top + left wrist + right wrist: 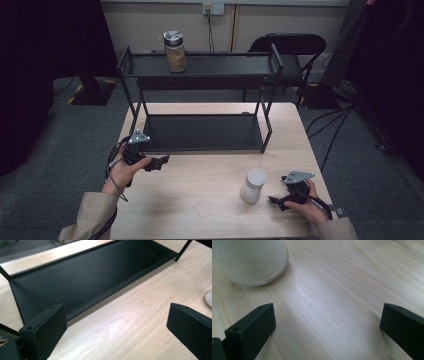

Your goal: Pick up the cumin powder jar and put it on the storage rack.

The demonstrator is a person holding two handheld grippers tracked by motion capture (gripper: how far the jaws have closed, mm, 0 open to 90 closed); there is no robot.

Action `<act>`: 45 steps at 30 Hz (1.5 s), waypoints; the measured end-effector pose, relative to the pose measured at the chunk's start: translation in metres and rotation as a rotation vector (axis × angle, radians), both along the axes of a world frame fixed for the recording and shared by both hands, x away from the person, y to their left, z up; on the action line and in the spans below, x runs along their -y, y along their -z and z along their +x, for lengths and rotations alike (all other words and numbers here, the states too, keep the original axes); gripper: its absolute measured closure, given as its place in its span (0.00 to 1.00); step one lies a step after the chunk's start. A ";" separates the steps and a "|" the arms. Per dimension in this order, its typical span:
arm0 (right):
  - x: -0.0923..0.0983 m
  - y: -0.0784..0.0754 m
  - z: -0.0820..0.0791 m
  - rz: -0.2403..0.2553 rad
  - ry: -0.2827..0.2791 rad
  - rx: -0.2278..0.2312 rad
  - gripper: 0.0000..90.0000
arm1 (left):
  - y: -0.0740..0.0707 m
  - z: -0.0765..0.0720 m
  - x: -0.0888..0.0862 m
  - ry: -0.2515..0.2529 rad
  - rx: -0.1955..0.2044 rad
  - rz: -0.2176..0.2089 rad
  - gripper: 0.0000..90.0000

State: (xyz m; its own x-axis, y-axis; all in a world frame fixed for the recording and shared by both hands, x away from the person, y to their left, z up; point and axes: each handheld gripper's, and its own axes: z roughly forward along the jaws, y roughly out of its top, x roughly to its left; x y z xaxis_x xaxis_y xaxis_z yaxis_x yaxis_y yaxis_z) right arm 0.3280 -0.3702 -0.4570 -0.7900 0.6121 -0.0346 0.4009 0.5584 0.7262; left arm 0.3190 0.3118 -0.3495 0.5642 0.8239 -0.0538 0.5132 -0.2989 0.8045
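White frosted jar [253, 185] standing upright on the wooden table [210, 190], toward the near right part, well in front of the black two-tier shelf [200, 132]; pale lid on top, cloudy body below; seen close in the right gripper view [249, 261] as a rounded frosted base at the upper left, resting flat on the wood grain. Just beside it, to its right, the right gripper [276, 201], held in a hand [307, 202] at the near right edge, jaws pointing left toward the jar; jaws spread wide in the right gripper view, nothing between them but bare table, jar off to the left of the gap and not touched. Farther left, the left gripper [164, 161], gripped by the other hand [125, 172], just in front of the shelf's lower tray; jaws likewise spread wide and empty in the left gripper view, aimed across the wood toward the dark lower tray [82, 280], a sliver of the white jar [208, 297] at the right edge. On the shelf's upper tier, well apart from both grippers, a glass jar [175, 52] with a metal lid and tan contents, upright near the left end. Behind the table, a black chair [292, 47]; grey carpet around.
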 end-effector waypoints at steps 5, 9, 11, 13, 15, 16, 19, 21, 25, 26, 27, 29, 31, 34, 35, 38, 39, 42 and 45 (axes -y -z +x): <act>0.000 0.000 0.000 0.000 0.000 0.000 0.00 | 0.012 -0.003 -0.001 0.008 -0.013 -0.002 0.03; 0.000 0.000 0.000 0.000 0.000 0.000 0.00 | 0.023 -0.005 -0.002 0.009 -0.022 -0.017 0.03; 0.000 0.000 0.000 0.000 0.000 0.000 0.00 | 0.028 -0.007 -0.004 0.006 -0.027 -0.027 0.03; 0.000 0.000 0.000 0.000 0.000 0.000 0.00 | 0.034 -0.008 -0.006 0.005 -0.031 -0.040 0.03; 0.000 0.000 0.000 0.000 0.000 0.000 0.00 | 0.041 -0.010 -0.008 0.003 -0.040 -0.045 0.03; 0.000 0.000 0.000 0.000 0.000 0.000 0.00 | 0.044 -0.010 -0.009 0.001 -0.047 -0.048 0.03; 0.000 0.000 0.000 0.000 0.000 0.000 0.00 | 0.052 -0.012 -0.011 -0.004 -0.054 -0.056 0.03; 0.000 0.000 0.000 0.000 0.000 0.000 0.00 | 0.058 -0.013 -0.012 -0.007 -0.059 -0.058 0.03; 0.000 0.000 0.000 0.000 0.000 0.000 0.00 | 0.068 -0.016 -0.013 -0.010 -0.072 -0.057 0.03; 0.000 0.000 0.000 0.000 0.000 0.000 0.00 | 0.070 -0.017 -0.013 -0.010 -0.074 -0.054 0.03; 0.000 0.000 0.000 0.000 0.000 0.000 0.00 | 0.073 -0.018 -0.014 -0.012 -0.076 -0.051 0.03; 0.000 0.000 0.000 0.000 0.000 0.000 0.00 | 0.077 -0.019 -0.015 -0.012 -0.080 -0.049 0.03; 0.000 0.000 0.000 0.000 0.000 0.000 0.00 | 0.080 -0.019 -0.015 -0.012 -0.087 -0.044 0.03; 0.000 0.000 0.000 0.000 0.000 0.000 0.00 | 0.084 -0.020 -0.014 -0.005 -0.089 -0.028 0.03; 0.000 0.000 0.000 0.000 0.000 0.000 0.00 | 0.085 -0.020 -0.013 -0.003 -0.089 -0.017 0.03; 0.000 0.000 0.000 0.000 0.000 0.000 0.00 | 0.090 -0.023 -0.012 -0.007 -0.086 -0.009 0.03; 0.000 0.000 0.000 0.000 0.000 0.000 0.00 | 0.091 -0.023 -0.012 -0.006 -0.085 -0.004 0.03; 0.000 0.000 0.000 0.000 0.000 0.000 0.00 | 0.094 -0.024 -0.011 -0.001 -0.088 0.003 0.03; 0.000 0.000 0.000 0.000 0.000 0.000 0.00 | 0.097 -0.025 -0.010 0.004 -0.087 0.003 0.03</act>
State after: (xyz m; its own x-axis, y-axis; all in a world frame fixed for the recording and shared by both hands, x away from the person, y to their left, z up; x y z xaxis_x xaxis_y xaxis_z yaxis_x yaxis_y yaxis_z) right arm 0.3279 -0.3702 -0.4570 -0.7899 0.6123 -0.0344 0.4012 0.5583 0.7262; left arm 0.2943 0.3216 -0.4467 0.5606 0.8220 -0.1002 0.5800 -0.3034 0.7560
